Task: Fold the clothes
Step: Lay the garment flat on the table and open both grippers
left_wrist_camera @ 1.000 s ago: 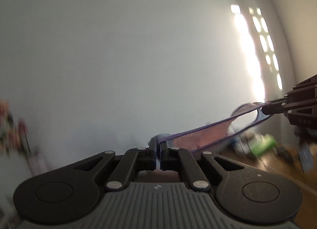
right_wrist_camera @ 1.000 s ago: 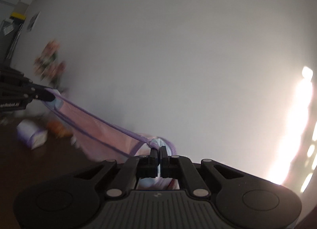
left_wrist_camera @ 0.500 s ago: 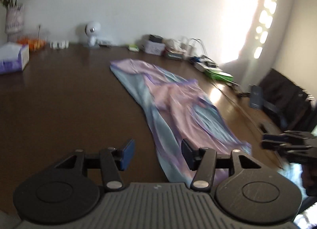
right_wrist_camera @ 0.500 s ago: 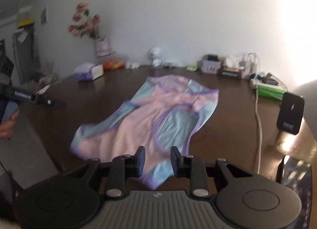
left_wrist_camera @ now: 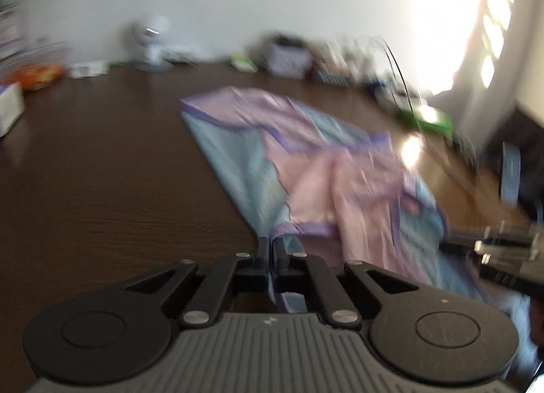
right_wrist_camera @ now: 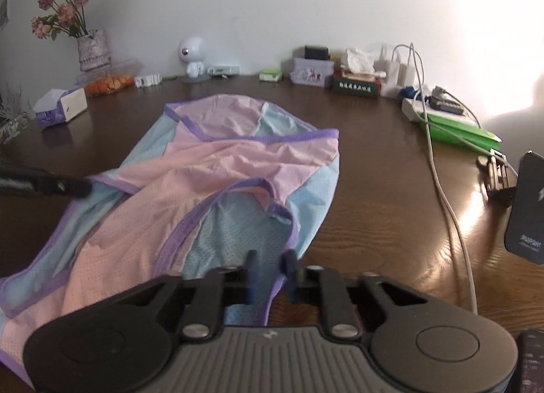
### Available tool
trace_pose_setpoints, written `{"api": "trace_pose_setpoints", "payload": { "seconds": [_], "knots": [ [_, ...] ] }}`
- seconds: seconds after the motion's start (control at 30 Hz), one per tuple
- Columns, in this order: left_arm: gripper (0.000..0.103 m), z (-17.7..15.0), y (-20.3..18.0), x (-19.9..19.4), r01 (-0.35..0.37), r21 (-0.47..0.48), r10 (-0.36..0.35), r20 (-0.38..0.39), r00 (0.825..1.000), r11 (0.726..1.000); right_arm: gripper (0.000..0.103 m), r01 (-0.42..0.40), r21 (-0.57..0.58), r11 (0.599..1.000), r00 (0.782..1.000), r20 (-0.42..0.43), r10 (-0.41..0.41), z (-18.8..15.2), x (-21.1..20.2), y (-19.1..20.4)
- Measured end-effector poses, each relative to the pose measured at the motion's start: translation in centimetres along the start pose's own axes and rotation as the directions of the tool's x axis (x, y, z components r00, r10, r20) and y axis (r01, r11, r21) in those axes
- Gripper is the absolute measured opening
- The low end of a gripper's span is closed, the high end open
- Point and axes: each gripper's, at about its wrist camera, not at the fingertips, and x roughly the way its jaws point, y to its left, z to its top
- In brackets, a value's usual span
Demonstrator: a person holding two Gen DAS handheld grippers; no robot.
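Though blurred, left hand-held gripper clamped on garment hem; right hand-held gripper narrowly apart, lately closing, garment between.

The whole left wrist view is smeared with motion blur: the clutter along the far table edge in the upper middle can't be identified. At right, the right gripper is a streak. In the right wrist view, the garment runs off the lower left corner, and the dark stand is cut by the right edge.
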Motion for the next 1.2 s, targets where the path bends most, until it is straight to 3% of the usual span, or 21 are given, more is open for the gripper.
{"api": "trace_pose_setpoints", "payload": {
  "seconds": [0.07,0.2,0.27,0.3,0.33,0.4,0.47,0.57,0.63,0.8,0.87,0.9,0.97,1.0,1.03,1.1,1.2],
  "knots": [
    [0.002,-0.2,1.5,-1.3,-0.052,-0.068,0.054,0.029,0.998,0.996,0.003,0.008,0.023,1.0,1.0,-0.002,-0.008,0.0,0.1,-0.3],
    [0.004,-1.1,3.3,-2.0,-0.143,-0.107,0.145,0.014,0.989,0.984,0.002,0.018,0.056,0.998,1.0,-0.005,-0.018,-0.5,-0.5,-0.9],
    [0.008,-1.5,3.2,-1.9,-0.175,-0.078,0.174,-0.013,0.985,0.982,0.003,0.014,0.09,0.996,1.0,-0.005,-0.014,-0.6,-1.0,-1.4],
    [0.016,-1.7,3.0,-2.1,-0.184,-0.068,0.183,-0.016,0.983,0.981,0.006,0.011,0.106,0.994,1.0,0.001,-0.011,-0.6,-1.4,-1.6],
    [0.029,-1.8,2.7,-2.6,-0.185,-0.061,0.185,-0.008,0.983,0.981,0.008,0.003,0.106,0.994,1.0,0.009,-0.003,-0.5,-2.0,-1.7],
    [0.043,-2.2,1.6,-3.9,-0.143,-0.034,0.144,0.012,0.99,0.989,0.009,-0.04,0.066,0.997,0.998,0.041,0.037,-0.4,-3.9,-1.3],
    [0.045,-2.8,0.2,-4.8,-0.076,0.015,0.076,-0.006,0.997,0.997,0.01,-0.118,0.02,0.993,0.992,0.044,0.117,-0.5,-5.3,-0.5],
    [0.037,-4.2,-1.4,-4.8,-0.027,0.088,0.033,-0.068,0.997,0.996,0.01,-0.188,-0.033,0.982,0.982,0.015,0.188,-1.2,-5.5,1.2],
    [0.007,-5.3,-1.5,-4.8,-0.042,0.089,0.05,-0.084,0.995,0.995,0.01,-0.182,-0.049,0.982,0.983,-0.011,0.182,-1.9,-5.0,2.0],
    [0.006,-7.8,-1.0,-6.9,-0.072,0.084,0.079,-0.078,0.994,0.994,0.009,-0.179,-0.059,0.982,0.982,-0.066,0.175,-3.9,-5.9,2.5],
    [0.006,-7.9,-0.7,-7.8,-0.031,0.067,0.039,-0.12,0.992,0.997,0.01,-0.181,-0.087,0.98,0.981,-0.087,0.173,-4.5,-6.9,2.4],
    [0.007,-7.6,-0.5,-8.4,0.001,0.052,0.006,-0.134,0.991,0.999,0.01,-0.19,-0.091,0.978,0.979,-0.098,0.181,-4.4,-7.4,2.3],
    [0.011,-5.7,-0.2,-9.3,0.036,0.037,-0.032,-0.089,0.996,0.999,0.01,-0.206,-0.094,0.974,0.977,-0.07,0.2,-3.6,-8.3,1.8],
    [0.022,-4.2,-0.3,-9.3,0.037,0.052,-0.034,-0.05,0.998,0.998,0.011,-0.202,-0.099,0.974,0.979,-0.05,0.198,-2.8,-8.4,1.5],
    [0.041,-2.7,-0.4,-9.0,0.033,0.072,-0.033,-0.01,0.999,0.997,0.014,-0.188,-0.106,0.976,0.982,-0.028,0.186,-1.8,-8.1,1.1],
    [0.051,0.7,-1.1,-6.6,0.0,0.126,-0.006,0.05,0.999,0.992,0.015,-0.128,-0.115,0.985,0.992,0.005,0.129,0.4,-6.8,0.6],
    [0.054,6.0,-2.2,0.0,-0.007,0.156,0.003,0.024,1.0,0.988,0.015,-0.062,-0.108,0.992,0.997,0.028,0.065,3.2,-4.2,0.0]
  ]
}}
